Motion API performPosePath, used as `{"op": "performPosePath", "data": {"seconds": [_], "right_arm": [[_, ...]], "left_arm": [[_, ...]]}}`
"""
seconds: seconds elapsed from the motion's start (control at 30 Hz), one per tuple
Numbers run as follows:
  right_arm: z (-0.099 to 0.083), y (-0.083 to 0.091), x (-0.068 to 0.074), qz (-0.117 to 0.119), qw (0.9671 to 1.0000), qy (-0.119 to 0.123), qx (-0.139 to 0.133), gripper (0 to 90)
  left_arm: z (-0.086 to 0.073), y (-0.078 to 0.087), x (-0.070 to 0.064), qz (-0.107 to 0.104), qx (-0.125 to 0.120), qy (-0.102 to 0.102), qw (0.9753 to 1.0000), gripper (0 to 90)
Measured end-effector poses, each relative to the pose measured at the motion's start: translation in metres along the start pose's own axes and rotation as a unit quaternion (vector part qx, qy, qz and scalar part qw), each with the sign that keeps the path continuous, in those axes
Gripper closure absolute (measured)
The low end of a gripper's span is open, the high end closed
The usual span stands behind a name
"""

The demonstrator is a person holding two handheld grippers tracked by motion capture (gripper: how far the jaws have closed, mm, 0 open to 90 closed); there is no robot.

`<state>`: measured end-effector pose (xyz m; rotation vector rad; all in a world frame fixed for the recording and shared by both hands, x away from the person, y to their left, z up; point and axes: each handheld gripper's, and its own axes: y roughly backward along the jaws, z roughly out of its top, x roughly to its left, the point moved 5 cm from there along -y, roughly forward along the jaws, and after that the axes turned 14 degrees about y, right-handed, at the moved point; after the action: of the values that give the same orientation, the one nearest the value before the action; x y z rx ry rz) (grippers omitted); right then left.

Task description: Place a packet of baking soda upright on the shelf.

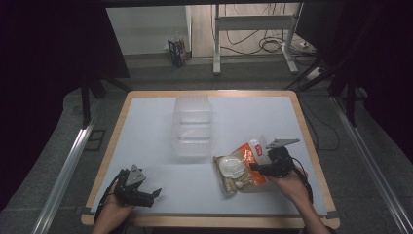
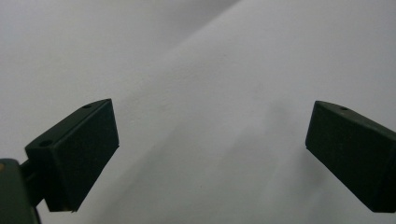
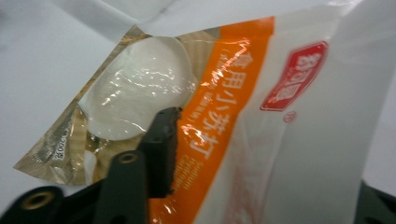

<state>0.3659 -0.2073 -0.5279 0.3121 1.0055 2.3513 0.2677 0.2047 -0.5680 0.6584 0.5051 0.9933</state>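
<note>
Grasping seems underway: right gripper (image 1: 254,167) is pinching the food bag (image 1: 239,168) between its fingers (image 3: 161,135); left gripper (image 1: 155,193) is idling, fingers (image 2: 81,154) spread; next, probably lifting toward the clear container (image 1: 192,126) beyond.

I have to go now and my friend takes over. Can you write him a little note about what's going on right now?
Left gripper: open, holding nothing, low over the table's near-left corner.
Right gripper: on the orange-and-white food bag; one jaw lies across it, grip unclear.
The bag lies on the table, near right.
Clear plastic container: mid-table, apparently empty.
Probably left: move the bag to the container.
</note>
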Motion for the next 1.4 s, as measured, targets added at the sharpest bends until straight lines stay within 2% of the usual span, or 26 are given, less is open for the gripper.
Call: {"op": "performPosePath", "data": {"seconds": [0.07,0.1,0.17,0.3,0.6,0.8,1.0,1.2,1.4], "right_arm": [[0.002,-0.002,0.001,-0.002,1.0,0.008,0.005,66.3],[0.004,-0.003,0.0,-0.009,0.9996,0.022,0.012,75.1],[0.004,-0.003,0.0,-0.013,0.9994,0.027,0.015,78.4],[0.005,-0.003,-0.002,-0.011,0.9997,0.018,0.01,87.7],[0.017,0.005,0.002,-0.008,0.9992,0.038,-0.007,88.1],[0.027,0.009,0.003,0.006,0.9993,0.029,-0.023,88.1],[0.045,0.015,0.01,0.022,0.9985,0.035,-0.037,88.3],[0.06,0.019,0.019,0.036,0.9973,0.053,-0.036,88.4],[0.073,0.026,0.024,0.034,0.9966,0.067,-0.034,88.5]], "left_arm": [[0.0,0.0,0.0,0.0,-0.001,0.0,1.0,2.6],[0.0,0.0,0.0,0.0,-0.001,0.001,1.0,2.6],[0.0,0.0,0.0,0.0,-0.001,0.001,1.0,2.6],[0.0,0.0,0.0,0.001,-0.001,0.001,1.0,2.7],[0.0,0.0,0.0,0.001,0.0,-0.002,1.0,2.7],[0.001,0.0,0.0,0.0,-0.001,-0.001,1.0,2.7],[0.001,0.0,0.0,0.002,-0.001,-0.002,1.0,2.8],[0.001,0.0,-0.001,0.002,-0.001,-0.002,1.0,2.7],[0.001,-0.001,-0.001,0.001,-0.002,-0.001,1.0,2.7]]}}
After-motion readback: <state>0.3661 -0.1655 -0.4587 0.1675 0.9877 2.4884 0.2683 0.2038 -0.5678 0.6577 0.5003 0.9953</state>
